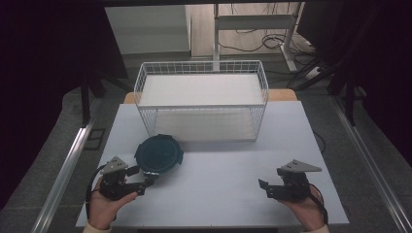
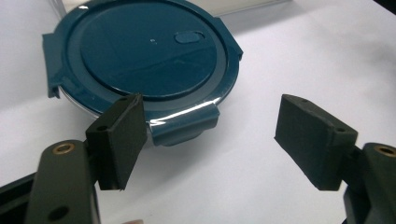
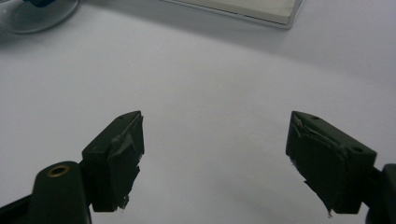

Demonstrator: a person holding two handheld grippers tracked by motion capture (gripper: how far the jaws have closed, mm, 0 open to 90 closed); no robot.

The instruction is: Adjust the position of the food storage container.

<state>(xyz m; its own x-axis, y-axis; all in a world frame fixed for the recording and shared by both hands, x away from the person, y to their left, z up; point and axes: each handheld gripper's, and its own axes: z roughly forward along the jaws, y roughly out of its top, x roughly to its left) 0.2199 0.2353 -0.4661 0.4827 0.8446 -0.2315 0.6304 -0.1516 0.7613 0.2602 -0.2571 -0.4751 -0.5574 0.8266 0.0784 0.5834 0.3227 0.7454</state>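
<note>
A round container with a dark teal clip-on lid [image 1: 159,154] sits on the white table, left of centre, just in front of the wire basket. In the left gripper view the lid [image 2: 144,51] lies just beyond the jaws, one lid tab [image 2: 184,126] reaching toward the gap. My left gripper [image 1: 148,183] is open at the container's near edge, holding nothing; in its own view the left gripper [image 2: 210,140] has its jaws wide apart. My right gripper [image 1: 265,189] is open over bare table at the front right, and the right gripper [image 3: 215,158] holds nothing.
A white wire basket [image 1: 201,104] with a white floor stands at the back middle of the table [image 1: 218,194]. Its base edge [image 3: 243,11] shows in the right gripper view. Table edges run close behind both hands. Cables and a desk frame lie on the floor beyond.
</note>
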